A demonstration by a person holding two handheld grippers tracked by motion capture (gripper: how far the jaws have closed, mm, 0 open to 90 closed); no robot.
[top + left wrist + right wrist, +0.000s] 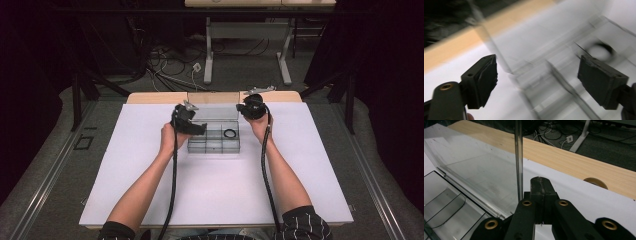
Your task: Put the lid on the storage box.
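High view: your left gripper (192, 124) sits just left of centre frame, at the left end of the clear compartment box (214, 141), which lies centre frame on the white sheet (215, 190). The box lid (213, 106) stands open and upright along the box's far edge. A black ring (230, 133) lies in a right-hand compartment. Your right gripper (248, 107) is right of centre, at the lid's right edge. Left gripper view: jaws wide apart, nothing between the pads (486, 80); the picture is motion-blurred, the box (564, 82) runs across the middle and lower right, and the ring (602, 50) shows smeared at upper right. Right gripper view: jaws pressed together at lower centre, gripper (541, 187) holding nothing you can see between them; the lid's edge (518, 157) rises vertically just left of them, whether touching I can't tell. Box compartments (446, 202) sit lower left, the wooden table edge (574, 162) crosses the upper right.
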